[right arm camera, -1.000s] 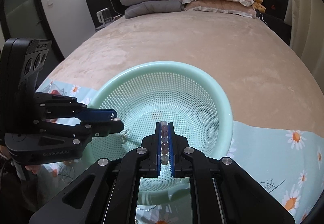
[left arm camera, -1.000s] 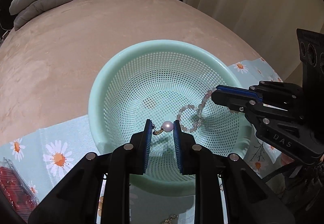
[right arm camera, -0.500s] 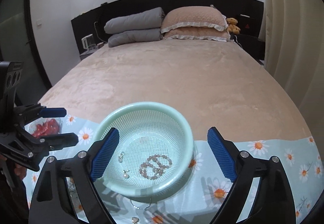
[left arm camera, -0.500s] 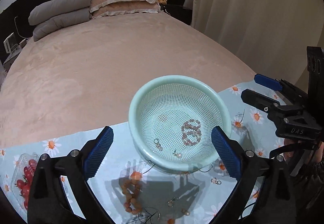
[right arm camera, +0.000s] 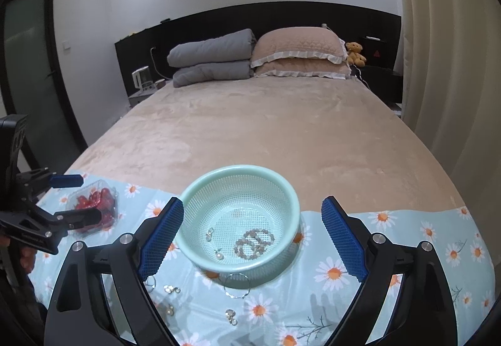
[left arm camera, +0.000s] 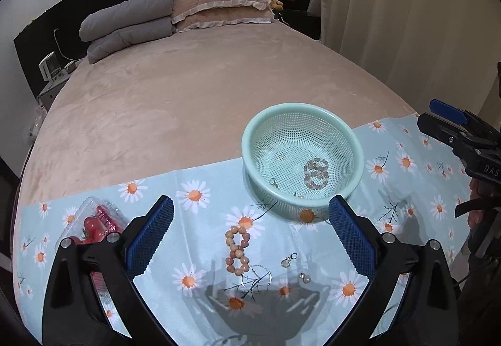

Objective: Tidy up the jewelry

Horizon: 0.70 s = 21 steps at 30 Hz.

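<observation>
Both the left gripper [left arm camera: 250, 233] and the right gripper [right arm camera: 252, 235] are hovering with fingers spread wide and holding nothing, each framing the mint basket [left arm camera: 355, 139] near mid-frame. A pale bead bracelet [left arm camera: 316, 173] and small earrings [right arm camera: 210, 233] are lying inside it, apparently as the collecting spot. The tan bead bracelet [left arm camera: 237, 249], a thin ring [right arm camera: 237, 285] and loose charms [left arm camera: 288, 260] are waiting on the daisy cloth [left arm camera: 194, 177] in the lower frame, likely next.

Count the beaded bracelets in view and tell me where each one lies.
2. A pale beaded bracelet lies coiled inside the green basket. A tan beaded bracelet lies on the daisy cloth in front of the basket. In the right wrist view, the gripper may hide others.
</observation>
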### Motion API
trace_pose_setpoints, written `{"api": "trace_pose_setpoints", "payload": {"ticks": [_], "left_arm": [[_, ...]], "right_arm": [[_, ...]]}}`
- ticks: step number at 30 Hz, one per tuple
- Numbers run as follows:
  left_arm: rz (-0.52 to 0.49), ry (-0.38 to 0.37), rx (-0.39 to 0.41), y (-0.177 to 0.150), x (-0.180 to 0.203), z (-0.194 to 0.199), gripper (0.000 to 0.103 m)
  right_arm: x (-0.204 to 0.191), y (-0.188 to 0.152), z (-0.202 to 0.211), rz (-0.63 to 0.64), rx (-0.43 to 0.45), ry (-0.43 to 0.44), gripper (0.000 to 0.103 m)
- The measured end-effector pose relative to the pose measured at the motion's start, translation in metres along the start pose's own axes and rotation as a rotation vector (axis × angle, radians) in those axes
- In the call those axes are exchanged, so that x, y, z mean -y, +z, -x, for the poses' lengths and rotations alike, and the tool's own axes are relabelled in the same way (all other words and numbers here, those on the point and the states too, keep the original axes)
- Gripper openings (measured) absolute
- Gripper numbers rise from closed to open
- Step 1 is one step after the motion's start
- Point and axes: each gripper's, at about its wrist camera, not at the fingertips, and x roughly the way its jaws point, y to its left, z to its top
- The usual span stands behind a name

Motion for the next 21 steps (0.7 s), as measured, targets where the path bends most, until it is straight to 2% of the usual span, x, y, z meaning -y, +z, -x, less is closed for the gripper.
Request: {"api": "trace_pose_setpoints", "payload": {"ticks": [7,9,11,18,21], "left_arm": [[0.041,-0.014,-0.051,-0.036,-0.001,-0.013,0.097],[0.062,0.007,-0.055,-0.044,0.0,-0.022,0.097],[0.077,0.032,-0.078,-0.053,-0.001,-0.034,0.097],[0.125,0.001,-0.181,-0.089,-0.007,-0.079,0.097],[0.112,0.001,-0.22,-0.106,-0.003,-0.096,0.097]], "right_arm": [[-0.003,-0.041,-0.014,0.038,-0.066,-0.008,0.086],[-0.001,-0.056,-0.023,0.045,-0.101,-0.008,0.086],[0.0,-0.07,-0.033,0.035,-0.133,0.002,0.086],[0.001,-0.116,-0.064,0.033,-0.234,0.035,0.086],[-0.004,-0.135,-0.075,0.044,-0.27,0.058,0.086]]}}
